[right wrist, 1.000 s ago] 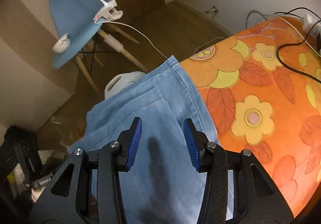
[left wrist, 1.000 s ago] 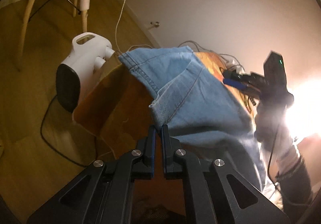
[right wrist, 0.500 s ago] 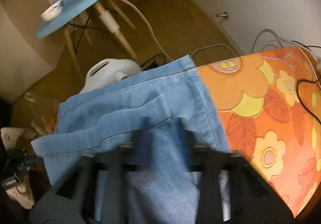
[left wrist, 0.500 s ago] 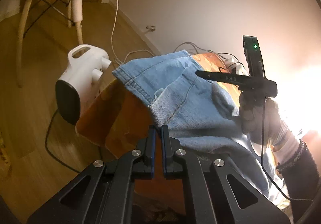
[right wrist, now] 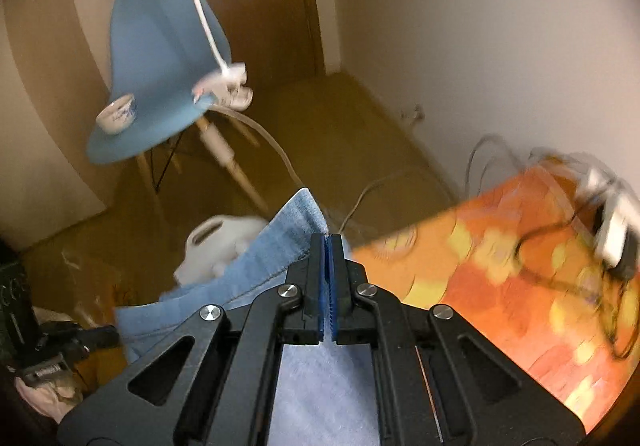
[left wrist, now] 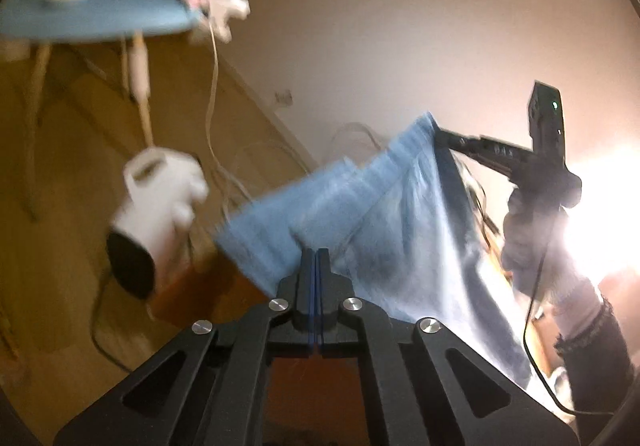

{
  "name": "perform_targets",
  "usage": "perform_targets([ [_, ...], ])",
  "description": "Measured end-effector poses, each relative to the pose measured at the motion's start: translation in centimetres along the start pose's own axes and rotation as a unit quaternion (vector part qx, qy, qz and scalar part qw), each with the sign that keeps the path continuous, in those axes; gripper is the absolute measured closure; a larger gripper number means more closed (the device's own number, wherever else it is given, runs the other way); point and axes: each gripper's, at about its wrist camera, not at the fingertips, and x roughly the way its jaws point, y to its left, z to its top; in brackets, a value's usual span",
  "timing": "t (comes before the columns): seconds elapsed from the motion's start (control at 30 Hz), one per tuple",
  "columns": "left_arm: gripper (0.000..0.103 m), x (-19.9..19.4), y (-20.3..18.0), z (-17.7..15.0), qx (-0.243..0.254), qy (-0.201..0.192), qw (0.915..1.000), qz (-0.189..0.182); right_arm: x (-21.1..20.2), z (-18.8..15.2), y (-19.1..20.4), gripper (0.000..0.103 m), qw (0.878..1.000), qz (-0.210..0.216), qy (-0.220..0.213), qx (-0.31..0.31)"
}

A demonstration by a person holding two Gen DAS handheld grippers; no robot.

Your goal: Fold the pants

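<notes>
Light blue denim pants (left wrist: 384, 214) hang lifted in the air, held by both grippers. My left gripper (left wrist: 315, 258) is shut on one edge of the pants. My right gripper (right wrist: 329, 246) is shut on the other end of that edge, and the pants (right wrist: 276, 246) drape below it. The right gripper also shows in the left wrist view (left wrist: 444, 136), pinching the upper corner of the cloth. Both views are motion-blurred.
An orange floral table cover (right wrist: 500, 270) lies at the right with a power strip and cables (right wrist: 612, 230). A white heater (left wrist: 156, 198) stands on the wooden floor. A blue chair (right wrist: 160, 58) holds a cup (right wrist: 118, 116) and a clip lamp.
The right gripper closed on the pants' edge. Both grippers then lifted the pants up off the table. The left gripper stayed shut on the cloth.
</notes>
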Motion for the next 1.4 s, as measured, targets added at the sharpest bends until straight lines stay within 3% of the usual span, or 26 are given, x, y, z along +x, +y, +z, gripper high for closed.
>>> perform_targets([
  [0.07, 0.103, -0.2, 0.8, 1.3, -0.009, -0.013, 0.9999, 0.003, 1.1, 1.4, 0.4, 0.101, 1.0, -0.016, 0.002, -0.009],
  [0.17, 0.103, 1.2, 2.6, 2.1, -0.042, 0.01, 0.9991, 0.004, 4.2, 1.3, 0.7, 0.101, 0.999, -0.04, 0.025, -0.018],
  [0.33, 0.103, 3.5, 2.8, 0.7, -0.028, 0.062, 0.9977, 0.004, 8.6, -1.1, 0.1, 0.101, 0.996, -0.065, 0.062, -0.015],
  [0.47, 0.102, 4.9, 2.1, 0.5, -0.047, 0.081, 0.9954, -0.017, 8.6, -1.8, -0.7, 0.101, 0.996, -0.06, 0.067, -0.006],
  [0.53, 0.094, 5.5, 1.2, 0.3, -0.046, 0.088, 0.9948, -0.025, 8.2, -1.8, -1.0, 0.101, 0.996, -0.06, 0.065, -0.007],
  [0.6, 0.079, 6.5, 0.7, 0.2, -0.047, 0.098, 0.9938, -0.024, 7.7, -1.6, -1.2, 0.101, 0.997, -0.056, 0.061, -0.005],
  [0.77, 0.079, 8.4, 0.9, -0.4, -0.071, 0.121, 0.99, -0.001, 7.1, -1.5, -1.1, 0.101, 0.997, -0.049, 0.053, -0.004],
  [0.93, 0.079, 9.0, 0.4, -0.7, -0.076, 0.107, 0.9913, 0.009, 6.4, -1.6, -0.7, 0.101, 0.998, -0.041, 0.047, -0.005],
  [1.0, 0.086, 9.1, -0.1, -0.7, -0.073, 0.1, 0.9923, 0.007, 6.2, -1.7, -0.6, 0.101, 0.998, -0.038, 0.045, -0.006],
  [1.03, 0.102, 9.1, -0.2, -0.7, -0.075, 0.093, 0.9929, 0.007, 6.0, -1.7, -0.5, 0.101, 0.998, -0.038, 0.045, -0.006],
  [1.17, 0.101, 8.3, -1.2, -0.7, -0.065, 0.07, 0.9954, -0.005, 3.7, -2.0, -0.8, 0.101, 0.999, -0.037, 0.032, 0.0],
  [1.4, 0.101, 2.9, -2.7, 2.0, -0.055, 0.01, 0.9964, -0.065, -4.7, -1.1, -2.2, 0.101, 0.998, -0.05, -0.031, 0.016],
])
